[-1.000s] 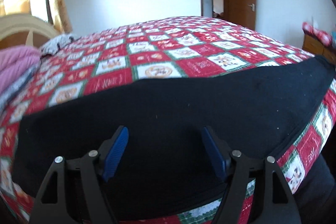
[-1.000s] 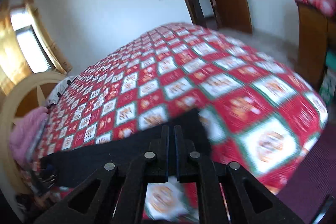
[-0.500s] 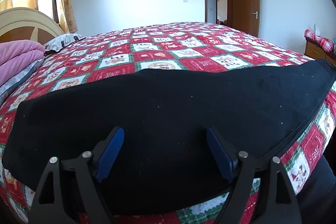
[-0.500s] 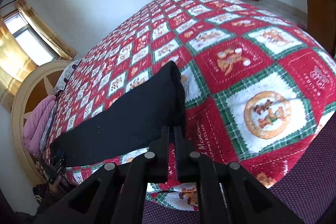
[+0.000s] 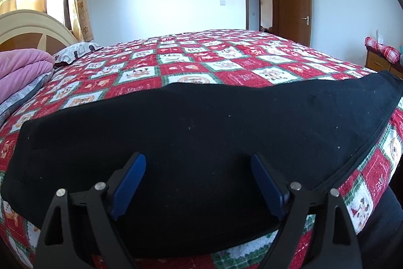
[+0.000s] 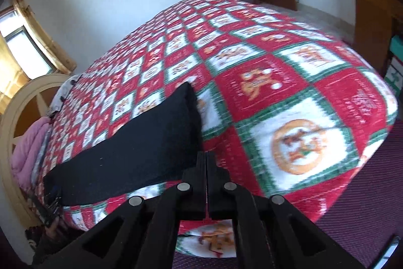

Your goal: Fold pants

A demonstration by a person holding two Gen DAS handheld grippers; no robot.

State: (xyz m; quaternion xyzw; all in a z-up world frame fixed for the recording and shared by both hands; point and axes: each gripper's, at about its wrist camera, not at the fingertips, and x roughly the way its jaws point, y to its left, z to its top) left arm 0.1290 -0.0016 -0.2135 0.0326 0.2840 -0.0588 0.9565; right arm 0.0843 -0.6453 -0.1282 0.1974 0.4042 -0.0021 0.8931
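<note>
Black pants [image 5: 201, 132] lie flat in a long band along the near edge of the bed; they also show in the right wrist view [image 6: 131, 150]. My left gripper [image 5: 197, 165] is open, its blue pads [image 5: 128, 183] spread wide just above the near part of the pants, holding nothing. My right gripper [image 6: 207, 155] is shut and empty, hovering just off the right end of the pants near the bed's edge.
The bed carries a red, white and green patchwork quilt [image 5: 226, 59]. A pink folded blanket [image 5: 20, 67] and a headboard [image 5: 30, 27] are at the left. A wooden cabinet [image 6: 372, 6] and an open door [image 5: 294, 4] stand at the right.
The right gripper pulled back and off the pants' right end, staying shut; its view is blurred by motion. The left gripper lowered slightly and stayed open over the pants.
</note>
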